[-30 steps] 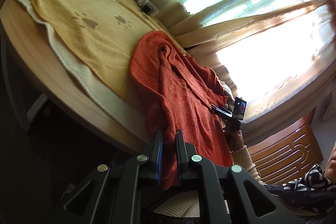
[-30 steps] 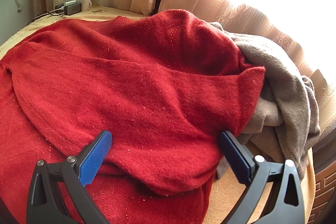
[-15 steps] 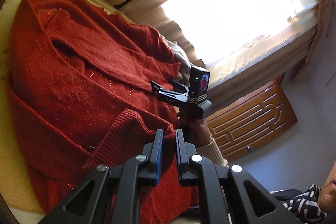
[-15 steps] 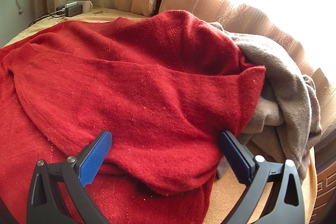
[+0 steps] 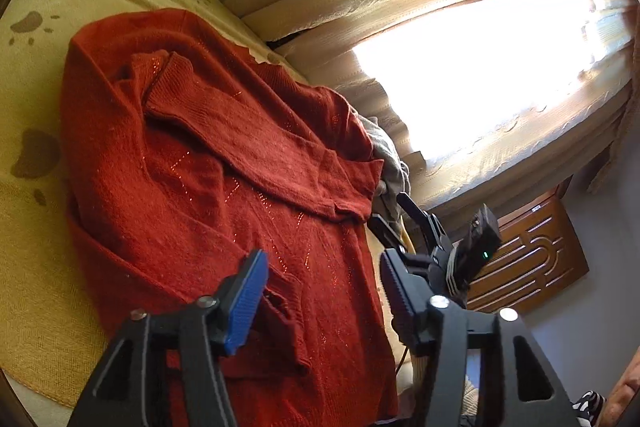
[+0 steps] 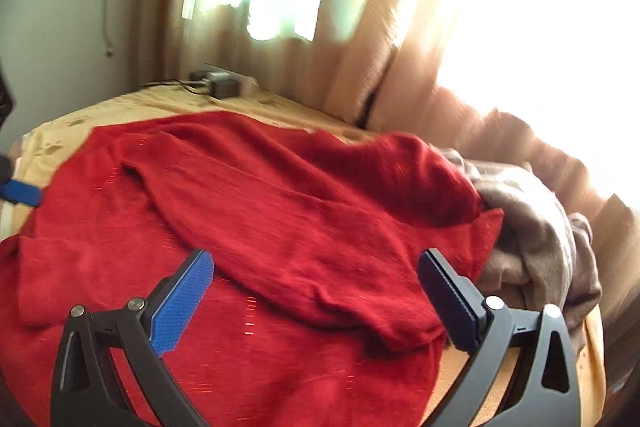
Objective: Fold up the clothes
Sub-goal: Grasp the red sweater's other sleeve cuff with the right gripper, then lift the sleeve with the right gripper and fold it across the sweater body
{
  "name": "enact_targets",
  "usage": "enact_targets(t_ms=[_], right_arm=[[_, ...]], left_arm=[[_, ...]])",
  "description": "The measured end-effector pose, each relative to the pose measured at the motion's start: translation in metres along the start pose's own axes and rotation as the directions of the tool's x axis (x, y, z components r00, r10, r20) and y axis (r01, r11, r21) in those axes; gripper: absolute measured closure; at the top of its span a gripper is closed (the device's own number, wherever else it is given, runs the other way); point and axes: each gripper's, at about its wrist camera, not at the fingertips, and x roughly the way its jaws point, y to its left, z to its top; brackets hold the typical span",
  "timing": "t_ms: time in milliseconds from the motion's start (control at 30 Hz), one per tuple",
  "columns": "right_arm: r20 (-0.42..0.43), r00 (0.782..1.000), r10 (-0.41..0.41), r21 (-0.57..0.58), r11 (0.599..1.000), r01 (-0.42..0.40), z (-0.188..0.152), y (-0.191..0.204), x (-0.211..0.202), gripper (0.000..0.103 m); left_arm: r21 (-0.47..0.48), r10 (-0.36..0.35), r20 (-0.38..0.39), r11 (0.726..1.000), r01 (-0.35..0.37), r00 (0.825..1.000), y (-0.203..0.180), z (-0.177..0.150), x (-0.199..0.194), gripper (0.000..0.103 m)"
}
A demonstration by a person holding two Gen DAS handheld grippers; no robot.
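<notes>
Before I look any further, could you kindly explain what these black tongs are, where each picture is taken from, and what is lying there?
There is no robot here: a person holds a two-finger clamp in each hand, and a wide-angle camera on each clamp looks forward along its fingers. The black prongs low in each picture are that clamp's own fingers.

In the left clamp's picture, the left gripper is opening over the near edge of a red sweater, with nothing pinched. The right gripper shows beyond it, at the sweater's far side.

In the right clamp's picture, the right gripper stands wide open and holds nothing.

The sweater lies on a yellow blanket with paw prints, with a sleeve folded across its body. A grey-brown garment is bunched beside it, and a power strip sits near the curtains.
</notes>
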Motion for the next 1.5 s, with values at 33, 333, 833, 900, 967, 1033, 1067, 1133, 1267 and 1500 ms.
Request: enact_targets(t_ms=[33, 333, 833, 900, 967, 1033, 1067, 1133, 1267, 1500], right_arm=[[0.042, 0.999, 0.015, -0.054, 0.998, -0.013, 0.005, 0.018, -0.016, 0.001], [-0.094, 0.950, 0.298, -0.180, 0.933, -0.311, 0.021, 0.135, -0.042, 0.006], [-0.308, 0.903, 0.300, -0.020, 0.947, -0.321, 0.005, 0.140, 0.005, 0.093], [-0.275, 0.916, 0.291, -0.002, 0.953, -0.303, 0.015, 0.127, -0.006, 0.093], [-0.227, 0.933, 0.280, 0.014, 0.959, -0.284, 0.032, 0.113, -0.018, 0.093], [-0.167, 0.951, 0.260, 0.018, 0.965, -0.261, 0.055, 0.099, -0.028, 0.093], [-0.134, 0.960, 0.248, 0.016, 0.969, -0.248, 0.069, 0.092, -0.032, 0.093], [-0.057, 0.973, 0.222, 0.004, 0.975, -0.223, 0.098, 0.082, -0.044, 0.093], [0.125, 0.977, 0.175, -0.030, 0.985, -0.173, 0.165, 0.070, -0.066, 0.093], [0.279, 0.941, 0.190, -0.087, 0.981, -0.173, 0.265, 0.084, -0.064, 0.093]], left_arm=[[0.005, -0.014, 0.009, 1.000, 0.014, 1.000, -0.001, 0.003, -0.001, 0.038], [-0.018, -0.074, 0.054, 0.997, 0.076, 0.996, 0.010, 0.017, -0.016, 0.038], [-0.153, -0.093, 0.095, 0.982, 0.107, 0.991, 0.063, 0.023, -0.033, 0.038], [-0.167, -0.092, 0.102, 0.980, 0.108, 0.991, 0.067, 0.024, -0.035, 0.038], [-0.174, -0.093, 0.113, 0.978, 0.112, 0.989, 0.070, 0.026, -0.039, 0.038], [-0.168, -0.093, 0.127, 0.979, 0.114, 0.987, 0.069, 0.029, -0.045, 0.038], [-0.161, -0.095, 0.139, 0.980, 0.117, 0.986, 0.067, 0.030, -0.049, 0.038], [-0.146, -0.100, 0.166, 0.981, 0.125, 0.981, 0.064, 0.032, -0.060, 0.038], [-0.115, -0.096, 0.220, 0.986, 0.123, 0.971, 0.058, 0.033, -0.082, 0.038], [-0.065, -0.063, 0.244, 0.995, 0.081, 0.968, 0.047, 0.028, -0.102, 0.038]])
